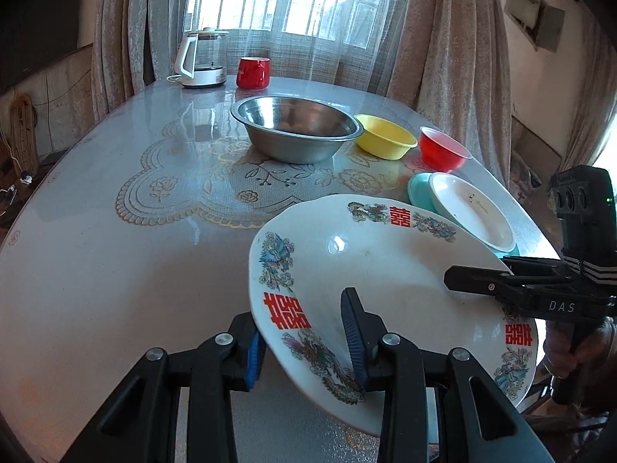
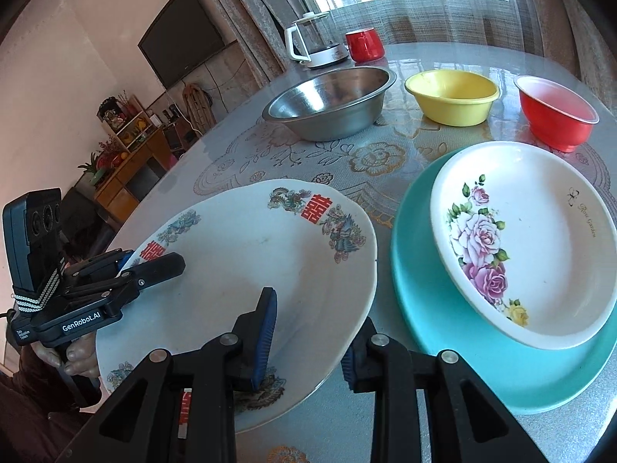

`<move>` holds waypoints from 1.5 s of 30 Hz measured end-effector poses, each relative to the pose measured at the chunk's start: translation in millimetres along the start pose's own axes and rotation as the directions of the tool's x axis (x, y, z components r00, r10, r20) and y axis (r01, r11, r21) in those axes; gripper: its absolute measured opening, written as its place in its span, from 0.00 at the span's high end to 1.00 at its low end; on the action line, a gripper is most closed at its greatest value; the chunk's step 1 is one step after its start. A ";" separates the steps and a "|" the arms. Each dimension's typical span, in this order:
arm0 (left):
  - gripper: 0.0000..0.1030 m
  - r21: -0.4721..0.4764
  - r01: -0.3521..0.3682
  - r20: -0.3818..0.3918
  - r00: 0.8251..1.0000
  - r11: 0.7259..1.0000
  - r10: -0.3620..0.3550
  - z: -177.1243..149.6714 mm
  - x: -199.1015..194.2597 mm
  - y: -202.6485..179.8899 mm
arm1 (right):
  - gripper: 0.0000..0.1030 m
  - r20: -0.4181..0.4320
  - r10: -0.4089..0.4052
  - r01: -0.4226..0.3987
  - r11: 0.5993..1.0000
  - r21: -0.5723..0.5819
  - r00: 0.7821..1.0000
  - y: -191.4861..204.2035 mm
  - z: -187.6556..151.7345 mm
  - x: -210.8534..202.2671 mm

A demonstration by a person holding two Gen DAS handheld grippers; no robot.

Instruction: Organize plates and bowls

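Dragon plate [image 1: 385, 270]: large white plate with red double-happiness signs, lifted and tilted above the table [image 1: 115, 250], just beside the plate stack.
Left gripper [image 1: 304, 343]: closed on the near rim of the dragon plate, one blue pad under the rim, the other on the inner face; partly closed only, because the rim fills the gap.
Right gripper [image 2: 308, 347]: clamped on the opposite rim in the same way, one pad inside, one outside.
Reason for two grips: probably a wide, heavy plate, steadier when held from both sides.
Plate stack: rose plate [image 2: 532, 247] lying in the turquoise plate [image 2: 462, 366], small on large.
Bowls: steel bowl [image 1: 297, 127], yellow bowl [image 1: 385, 137] and red bowl [image 1: 443, 150] in a row behind, touching or nearly so.
Likely step: carrying the dragon plate to the stack; largest plate, so probably better under the others.
Risk: slipping of glazed rim from pads while tilted.
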State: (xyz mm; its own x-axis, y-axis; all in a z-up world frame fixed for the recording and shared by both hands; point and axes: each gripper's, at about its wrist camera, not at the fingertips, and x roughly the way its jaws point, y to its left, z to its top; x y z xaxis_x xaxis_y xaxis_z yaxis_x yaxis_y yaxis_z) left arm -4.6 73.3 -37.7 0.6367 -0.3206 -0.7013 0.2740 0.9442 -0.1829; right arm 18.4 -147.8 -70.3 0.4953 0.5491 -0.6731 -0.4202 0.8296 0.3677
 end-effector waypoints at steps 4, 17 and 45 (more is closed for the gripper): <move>0.65 0.011 0.029 0.013 0.999 1.000 -0.029 3.4 1.6 -10.7 | 0.71 0.025 -0.026 0.026 1.000 -0.002 0.999 -3.6 -1.6 -9.3; 0.65 0.122 0.116 0.063 0.990 0.986 -0.124 53.9 18.7 -71.2 | 0.71 0.144 -0.115 0.106 0.992 0.064 0.983 -40.0 7.7 -63.7; 0.65 0.158 0.172 -0.061 0.985 0.972 -0.164 95.2 122.1 -140.0 | 0.71 0.123 -0.293 0.266 0.943 0.198 0.948 -134.3 20.4 -75.7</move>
State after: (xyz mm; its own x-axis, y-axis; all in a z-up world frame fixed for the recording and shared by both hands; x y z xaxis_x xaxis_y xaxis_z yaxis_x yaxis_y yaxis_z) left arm 103.5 -105.2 -32.2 0.5378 -0.4660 -0.7026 0.4899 0.8509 -0.1894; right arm 52.8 -298.8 -55.6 0.6867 0.2896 -0.6668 -0.1143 0.9488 0.2944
